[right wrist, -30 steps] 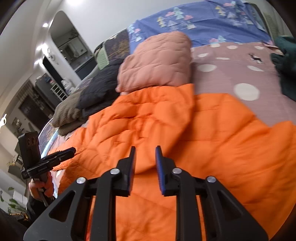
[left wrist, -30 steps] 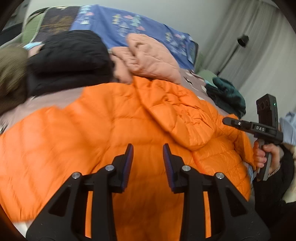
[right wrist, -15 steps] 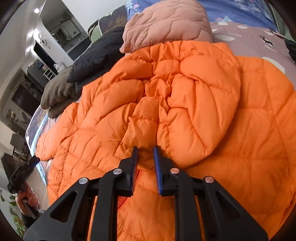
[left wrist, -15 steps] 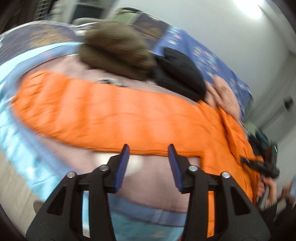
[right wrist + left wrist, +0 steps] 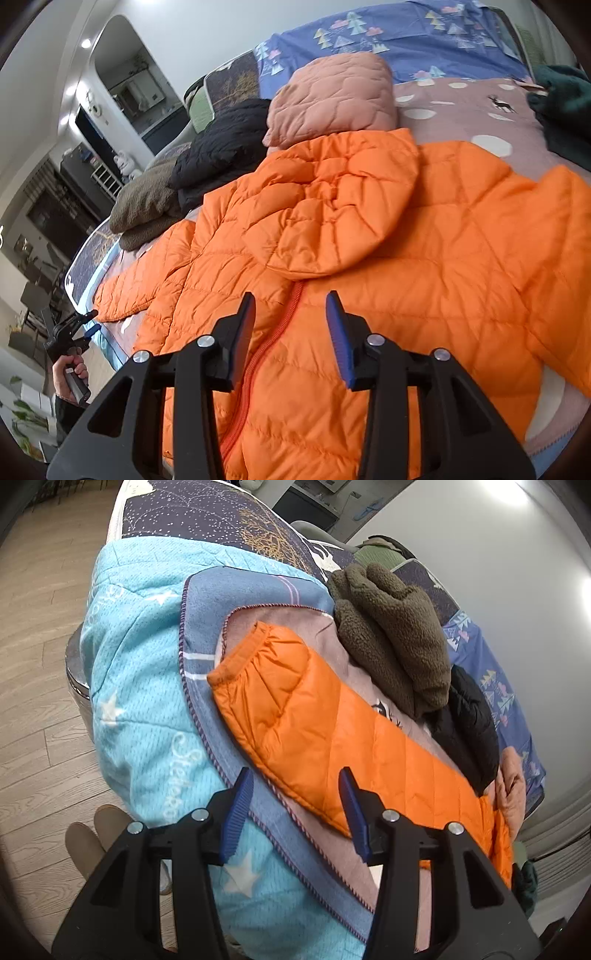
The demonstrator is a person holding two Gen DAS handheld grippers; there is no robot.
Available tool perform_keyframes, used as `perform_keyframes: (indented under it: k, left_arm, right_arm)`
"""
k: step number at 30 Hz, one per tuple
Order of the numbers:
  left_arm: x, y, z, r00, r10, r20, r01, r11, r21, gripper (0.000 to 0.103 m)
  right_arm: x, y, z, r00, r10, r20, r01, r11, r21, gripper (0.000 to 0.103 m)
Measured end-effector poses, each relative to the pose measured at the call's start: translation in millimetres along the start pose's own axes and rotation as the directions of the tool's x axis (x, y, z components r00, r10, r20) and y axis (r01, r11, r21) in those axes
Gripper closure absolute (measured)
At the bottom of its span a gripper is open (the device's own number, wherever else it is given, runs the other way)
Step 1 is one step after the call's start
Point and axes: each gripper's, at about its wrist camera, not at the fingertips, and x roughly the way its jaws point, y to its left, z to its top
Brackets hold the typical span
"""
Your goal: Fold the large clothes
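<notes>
An orange hooded puffer jacket lies spread front-up on the bed, its hood folded down over the zipper top. Its left sleeve stretches out flat toward the bed's edge. My left gripper is open and empty, hovering above the sleeve's lower edge and the blanket. It also shows far left in the right wrist view. My right gripper is open and empty, just above the jacket's chest beside the zipper.
Folded clothes lie along the far side: an olive fleece, a black jacket and a pink puffer. A dark green garment lies at the right. A turquoise quilt hangs over the bed's edge above wooden floor.
My left gripper swung away from the jacket body out to the sleeve at the bed's edge. My right gripper let go of the hood, opened wider and drew back over the chest.
</notes>
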Motion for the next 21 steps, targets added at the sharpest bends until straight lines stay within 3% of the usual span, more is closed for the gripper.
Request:
perform_keyframes:
  k: [6,13,14,15,16,21]
  left_arm:
    - [10.2,17.4,14.3,1.0,-0.001,0.004,0.002,0.994,-0.106,0.056]
    - [11.6,21.4,28.2,0.999,0.015,0.043,-0.009,0.99,-0.139,0.056]
    - [12.1,21.3,29.7,0.999,0.012,0.047,-0.006,0.99,-0.14,0.063]
    - [13.4,20.5,32.1,0.999,0.003,0.046,0.004,0.99,-0.142,0.086]
    - [14.3,19.8,33.2,0.999,0.003,0.043,0.004,0.99,-0.142,0.095]
    - [-3.4,1.7,35.2,0.992,0.009,0.122,0.001,0.996,-0.087,0.099]
  right_arm:
    - [-5.0,-12.1,-10.5,1.0,-0.007,0.003,0.007,0.999,0.05,0.062]
    - [-6.3,-13.8,-14.7,1.0,-0.001,0.007,0.001,0.998,0.066,0.062]
    - [-5.9,-13.3,-15.3,1.0,0.002,0.006,-0.002,0.998,0.065,0.062]
    - [-5.9,-12.8,-16.0,1.0,0.005,0.006,-0.005,0.998,0.063,0.062]
    - [-6.6,-12.3,-16.9,1.0,0.007,0.007,-0.007,0.998,0.061,0.062]
    - [-11.2,-14.4,-20.9,1.0,0.011,0.018,-0.013,0.997,0.074,0.062]
